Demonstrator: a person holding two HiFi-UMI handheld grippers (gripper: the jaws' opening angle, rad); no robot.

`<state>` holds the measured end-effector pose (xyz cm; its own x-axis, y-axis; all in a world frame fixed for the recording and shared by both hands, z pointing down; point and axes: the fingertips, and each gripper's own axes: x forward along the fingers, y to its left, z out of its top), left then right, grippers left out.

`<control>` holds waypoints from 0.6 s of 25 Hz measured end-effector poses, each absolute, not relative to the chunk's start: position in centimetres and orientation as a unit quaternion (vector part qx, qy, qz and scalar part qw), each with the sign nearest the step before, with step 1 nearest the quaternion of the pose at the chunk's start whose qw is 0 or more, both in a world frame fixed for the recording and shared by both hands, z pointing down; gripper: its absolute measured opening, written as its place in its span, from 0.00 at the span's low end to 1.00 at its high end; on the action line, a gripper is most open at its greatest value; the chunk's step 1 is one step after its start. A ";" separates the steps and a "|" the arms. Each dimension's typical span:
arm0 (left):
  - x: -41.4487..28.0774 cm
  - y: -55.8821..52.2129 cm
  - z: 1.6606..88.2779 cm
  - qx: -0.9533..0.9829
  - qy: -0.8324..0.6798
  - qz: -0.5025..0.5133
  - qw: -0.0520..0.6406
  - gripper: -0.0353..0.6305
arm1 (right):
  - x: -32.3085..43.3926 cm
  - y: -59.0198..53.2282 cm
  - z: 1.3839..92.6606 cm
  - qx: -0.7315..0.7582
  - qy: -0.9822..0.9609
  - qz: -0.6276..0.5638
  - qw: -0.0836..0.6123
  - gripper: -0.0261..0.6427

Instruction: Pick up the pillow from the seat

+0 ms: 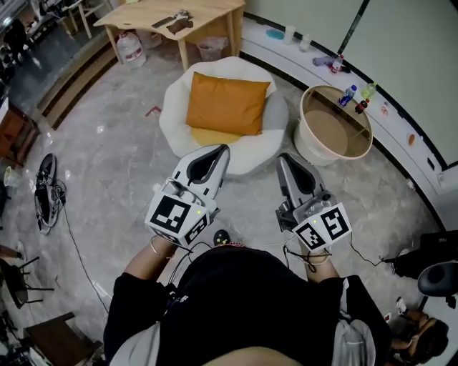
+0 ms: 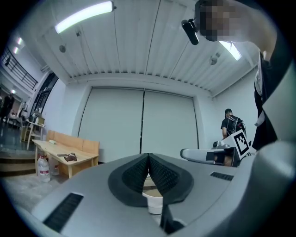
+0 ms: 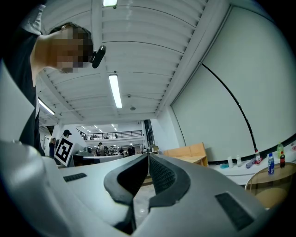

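**Head view, approach to the seat.** My left gripper (image 1: pixel 220 151) and right gripper (image 1: pixel 285 160) are both held out ahead of me, side by side and well apart from each other. Each is clenched on nothing: in the left gripper view and the right gripper view alike, the ribbed black pads meet at their tips with no object between them.

The orange rectangular fabric pillow (image 1: pixel 227 104) lies straight ahead of the jaws and lower, propped against the back of the round white cushioned seat (image 1: pixel 177 107). Its long axis runs across my line of approach, from left to right, tilted slightly. A paler yellow patch shows under its near edge (seat pad or second cushion, I cannot tell which). Neither gripper touches the pillow.

The left tip overlaps the seat's near rim in this view and sits closer to the pillow's middle. The right tip is off the seat's right front edge. I judge that the jaws must open before either can take a hold, and that the near long edge is the side they would meet first.

**Containers.** A round beige tub (image 1: pixel 309 146) stands just right of the seat, and its brown floor looks bare. A small bin (image 1: pixel 212 47) and a clear water jug (image 1: pixel 131 50) stand under the light wooden table (image 1: pixel 143 16) beyond. The bin's contents cannot be made out.
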<state>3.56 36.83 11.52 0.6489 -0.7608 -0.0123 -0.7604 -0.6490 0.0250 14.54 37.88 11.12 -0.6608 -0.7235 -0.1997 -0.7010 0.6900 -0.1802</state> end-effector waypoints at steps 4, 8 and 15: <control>3.0 35.6 11.6 0.911 -0.412 0.006 -0.018 0.07 | 13.2 36.4 11.3 -0.394 0.909 -0.044 0.128 0.07; 1.7 34.8 12.1 0.914 -0.406 0.003 -0.011 0.07 | 11.5 35.3 11.8 -0.397 0.908 -0.049 0.123 0.07; -1.2 33.5 12.5 0.910 -0.416 0.000 -0.002 0.07 | 8.9 33.9 12.2 -0.389 0.911 -0.058 0.122 0.07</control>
